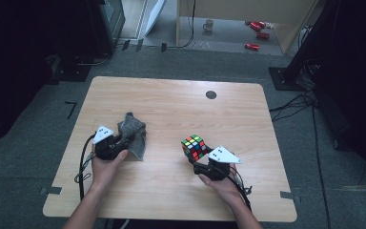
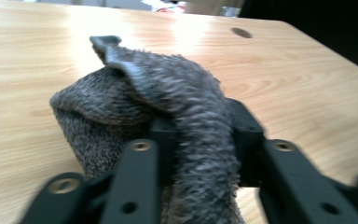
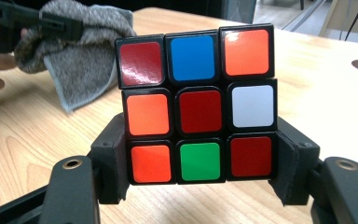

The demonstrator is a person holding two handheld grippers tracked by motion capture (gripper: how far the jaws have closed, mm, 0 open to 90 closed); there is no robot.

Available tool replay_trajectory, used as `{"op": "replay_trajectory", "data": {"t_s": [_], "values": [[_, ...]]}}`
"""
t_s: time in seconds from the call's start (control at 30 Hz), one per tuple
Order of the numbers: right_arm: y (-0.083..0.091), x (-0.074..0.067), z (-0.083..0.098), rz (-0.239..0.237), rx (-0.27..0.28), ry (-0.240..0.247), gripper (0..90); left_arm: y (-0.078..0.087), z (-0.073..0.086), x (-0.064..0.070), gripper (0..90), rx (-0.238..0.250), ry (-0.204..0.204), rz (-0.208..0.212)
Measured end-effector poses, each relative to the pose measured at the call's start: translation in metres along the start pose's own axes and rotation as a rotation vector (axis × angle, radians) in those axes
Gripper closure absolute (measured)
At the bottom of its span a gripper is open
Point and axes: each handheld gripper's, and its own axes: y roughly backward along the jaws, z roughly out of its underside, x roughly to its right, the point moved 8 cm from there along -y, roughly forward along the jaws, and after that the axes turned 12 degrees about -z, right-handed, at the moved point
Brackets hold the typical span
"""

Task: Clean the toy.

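Observation:
A grey fuzzy cloth (image 1: 134, 131) lies bunched on the wooden table (image 1: 171, 105), left of centre. My left gripper (image 1: 127, 139) reaches into it from the near side. In the left gripper view a thick fold of the cloth (image 2: 186, 93) runs between the jaws of the gripper (image 2: 203, 135), which stand slightly apart and loose around it. My right gripper (image 1: 198, 155) is shut on a colour-scrambled puzzle cube (image 1: 195, 146), with its pads on the cube's two sides. In the right gripper view the cube (image 3: 196, 107) shows its red-centred face above the gripper (image 3: 198, 163), with the cloth (image 3: 84, 70) behind at the left.
A dark round hole (image 1: 211, 94) sits in the tabletop near the far edge. Bare wood lies between the two hands and toward the back. Past the table a mug (image 1: 208, 25) and red cans (image 1: 257, 26) rest on the floor. Cables trail on the floor at the right.

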Motion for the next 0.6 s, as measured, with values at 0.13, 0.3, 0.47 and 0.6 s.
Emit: {"op": "replay_trajectory", "data": {"t_s": [0.13, 0.3, 0.47, 0.6], "values": [[-0.008, -0.001, 0.004, 0.004, -0.015, -0.006, 34.1, 0.002, -0.004, -0.004, 42.6, 0.009, 0.043, -0.026], [-0.020, -0.001, 0.009, 0.014, -0.038, -0.026, 34.1, 0.009, -0.009, -0.009, 19.5, 0.021, 0.063, -0.071], [-0.032, 0.000, 0.012, 0.029, -0.065, -0.029, 34.1, 0.006, -0.002, 0.001, 17.0, -0.049, -0.006, 0.002], [-0.036, 0.004, 0.014, 0.039, -0.080, -0.036, 34.1, 0.006, -0.003, 0.032, 17.5, -0.025, -0.219, 0.076]]}}
